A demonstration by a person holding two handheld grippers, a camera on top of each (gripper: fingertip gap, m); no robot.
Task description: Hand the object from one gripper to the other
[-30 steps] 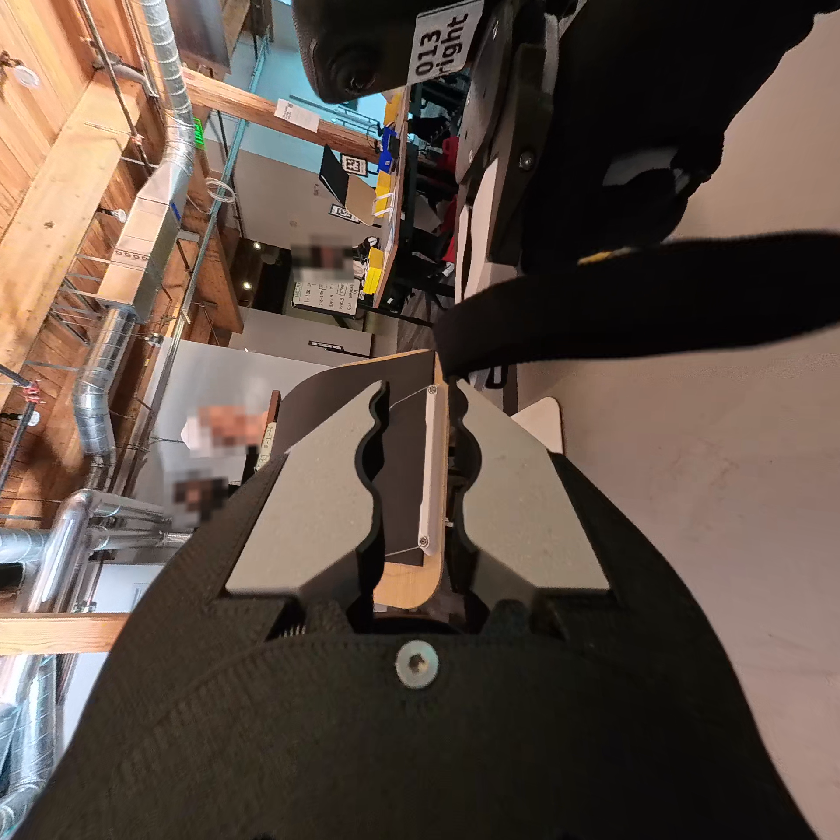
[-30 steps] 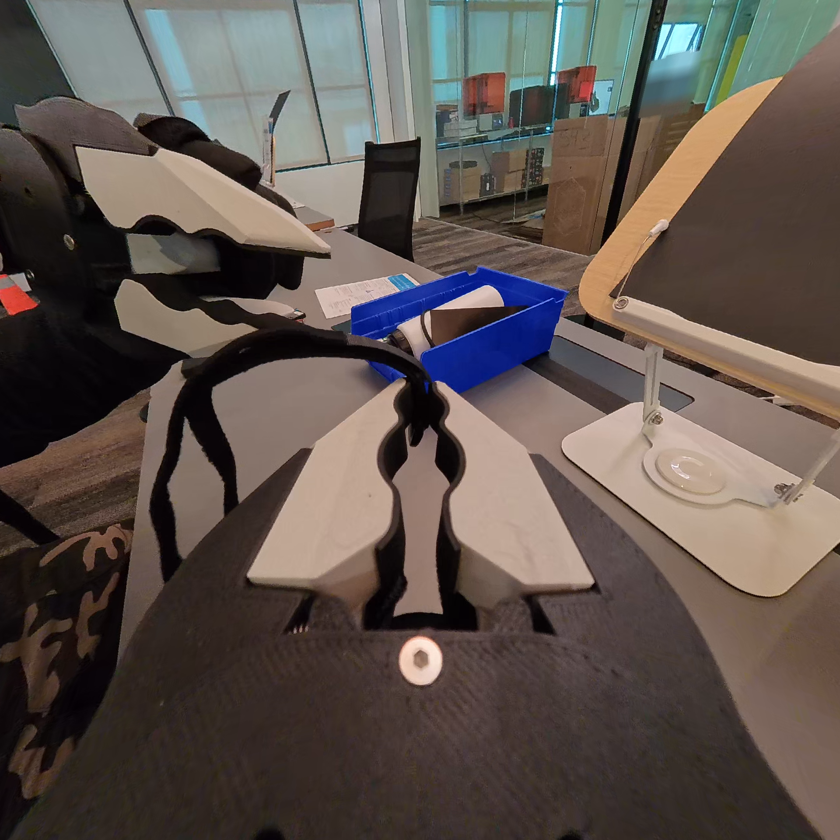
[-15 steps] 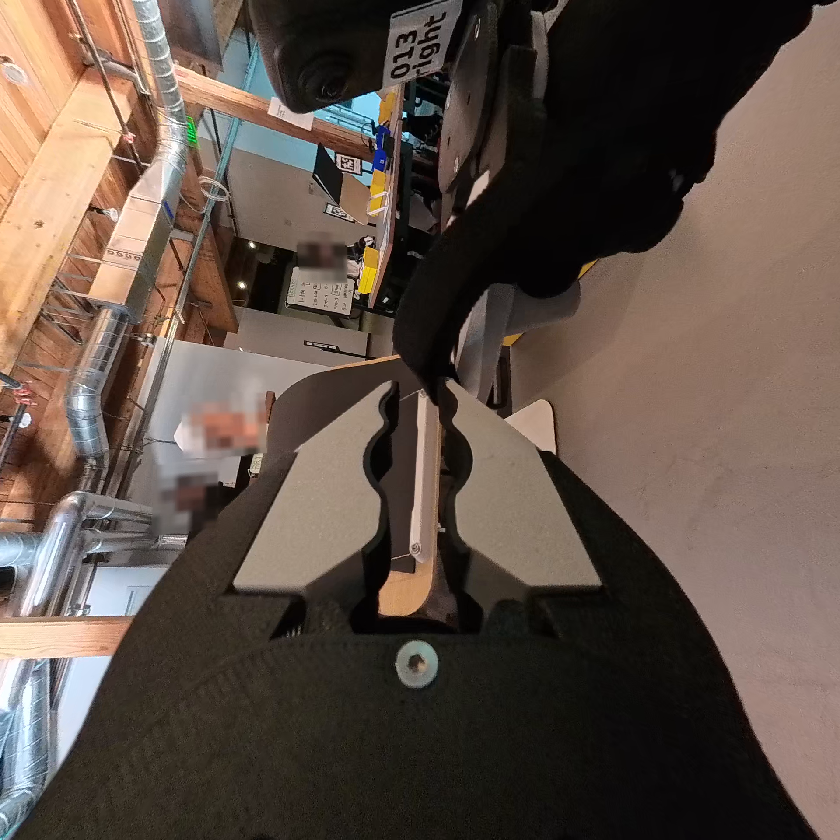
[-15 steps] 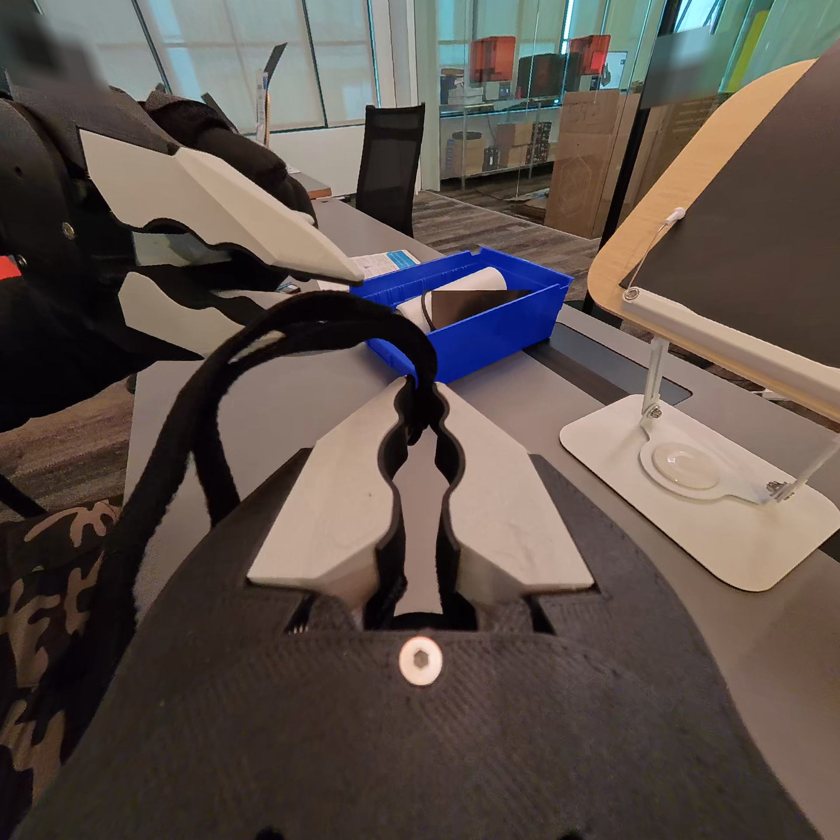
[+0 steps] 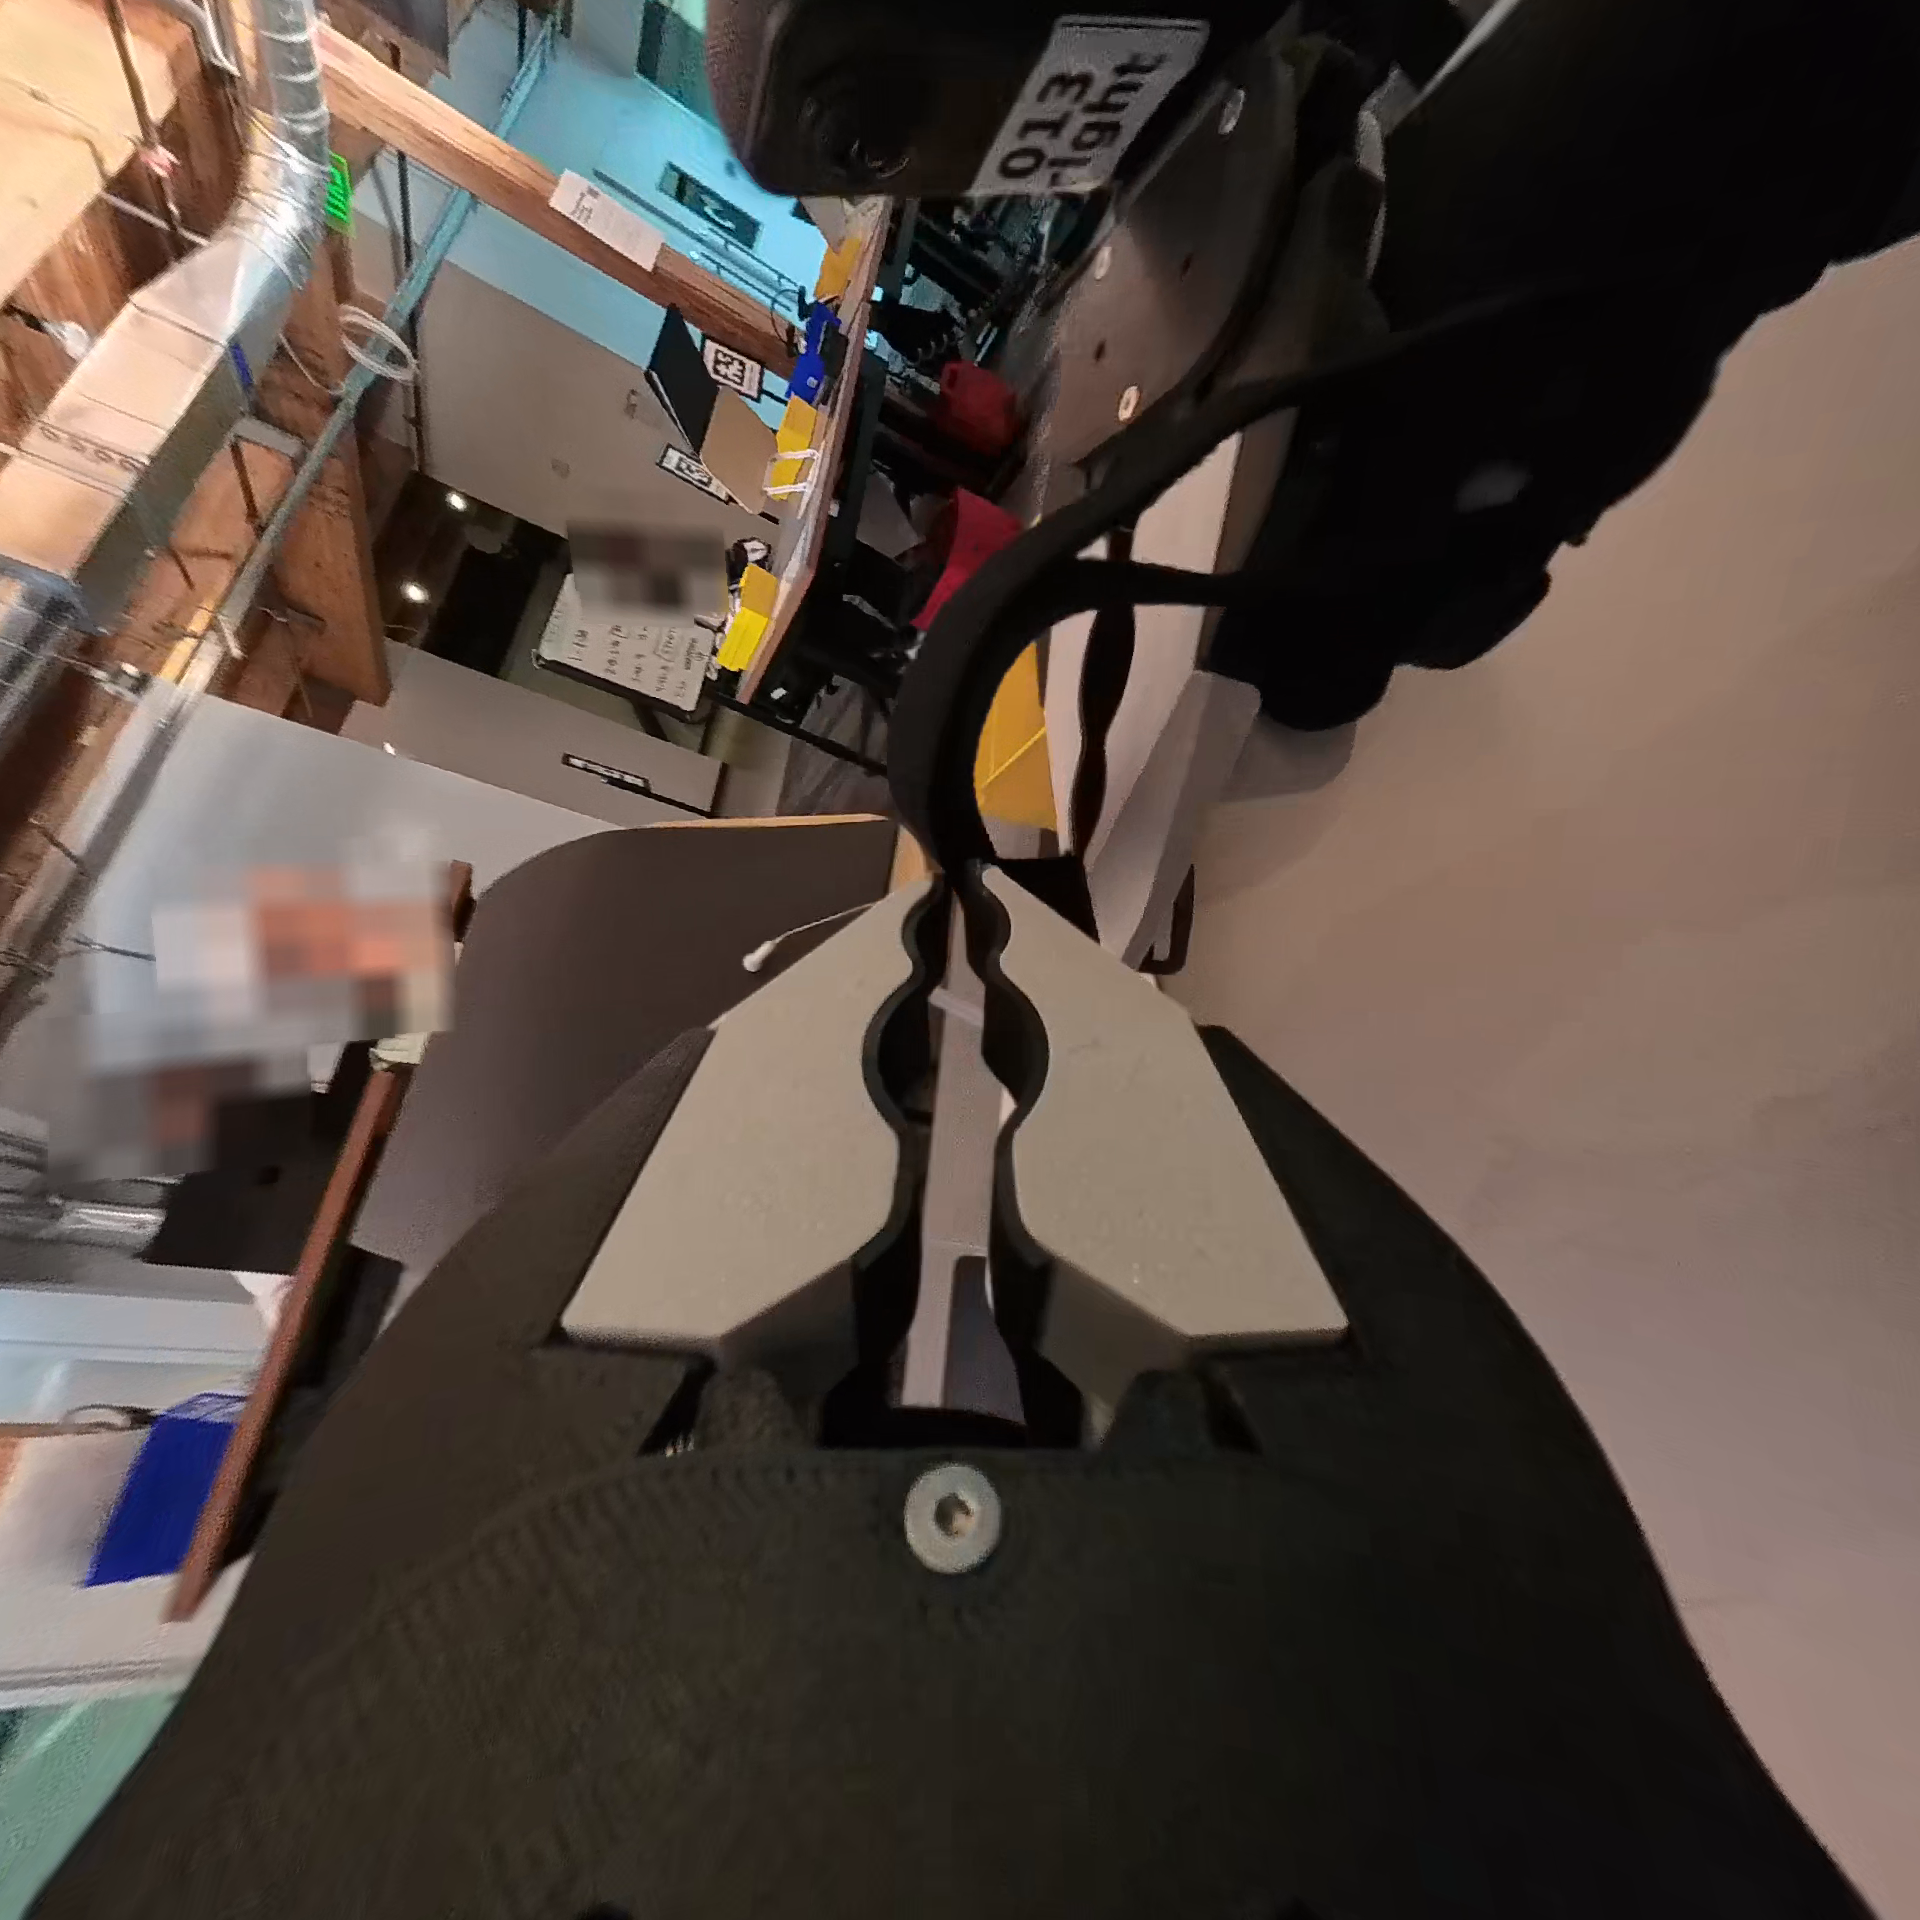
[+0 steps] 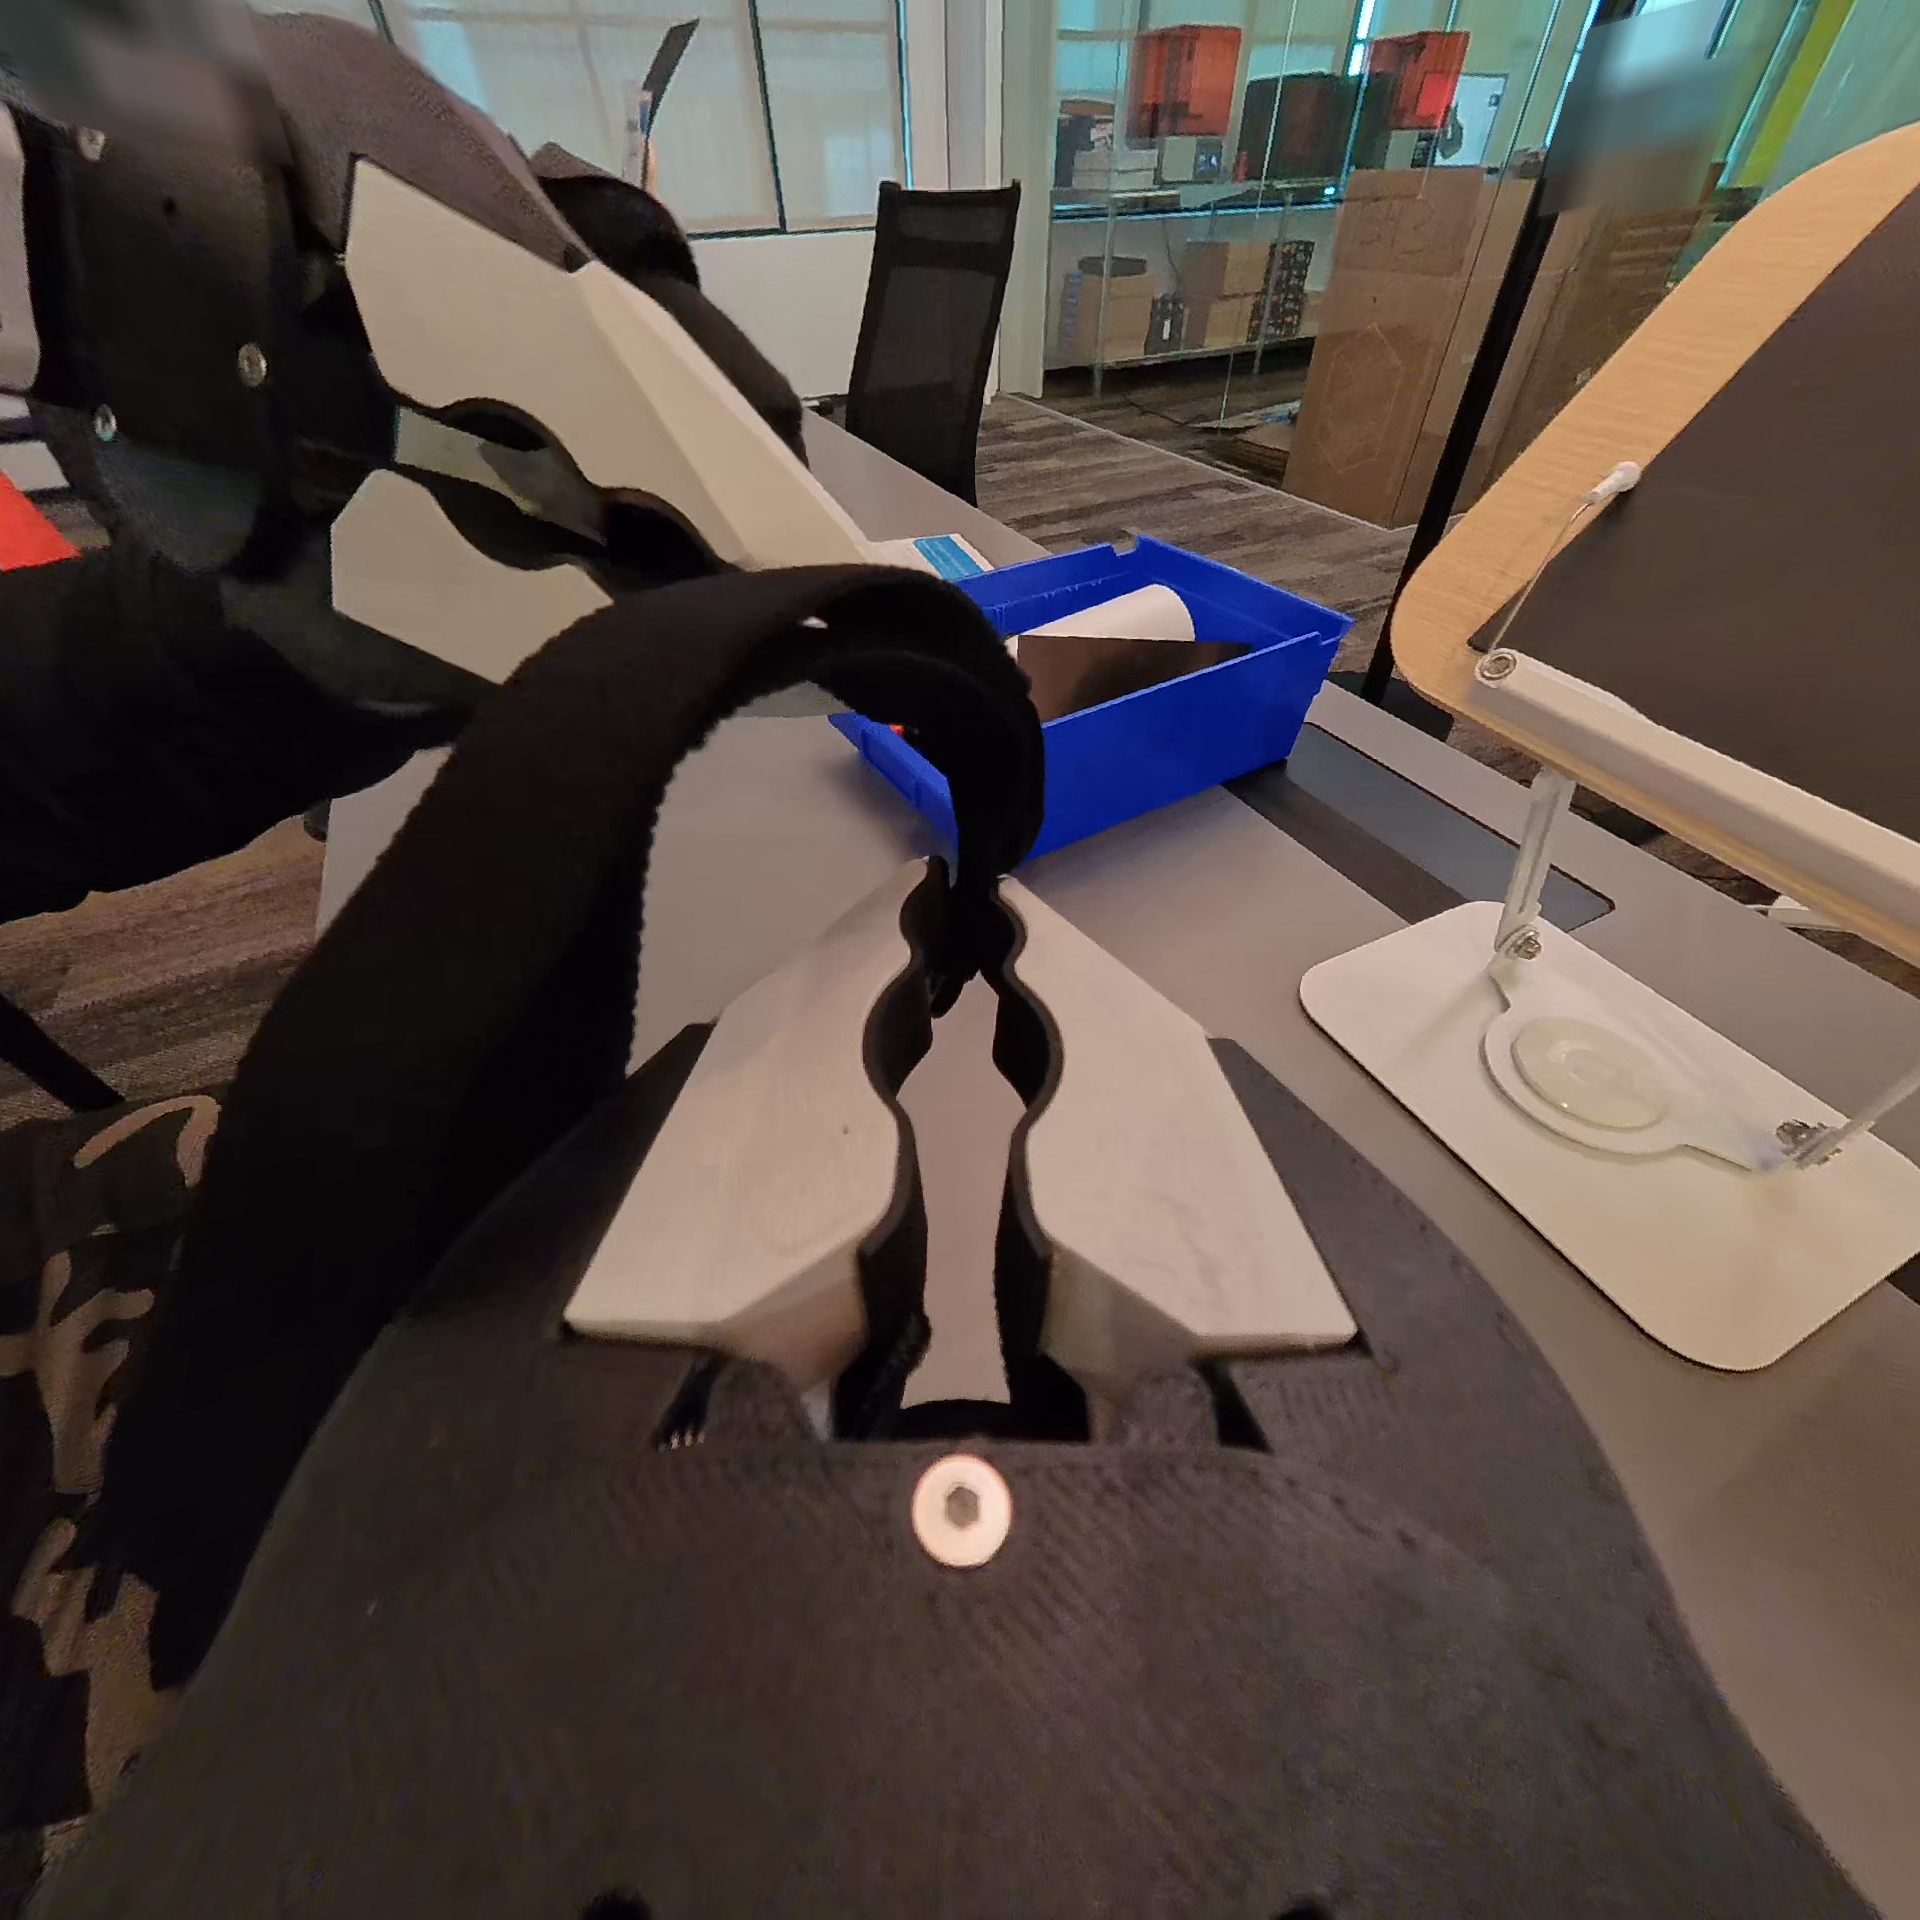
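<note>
Camo bag (image 6: 62, 1299) hangs low at far left of the right wrist view, its black strap (image 6: 499, 883) arching up. Left hand-held gripper (image 6: 717, 561) above it pinches that strap at its tips. Right hand-held gripper (image 6: 961, 883) is also clamped on the strap. Blue bin (image 6: 1164, 727) sits behind on the desk (image 6: 1299, 883), white stand (image 6: 1621, 1174) at right.

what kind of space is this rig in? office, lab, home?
Likely an office doubling as a workshop or lab. The grey desk holds a blue parts bin, a black office chair stands behind it, and orange-hooded machines, possibly 3D printers, sit on shelves past the glass partition.
</note>
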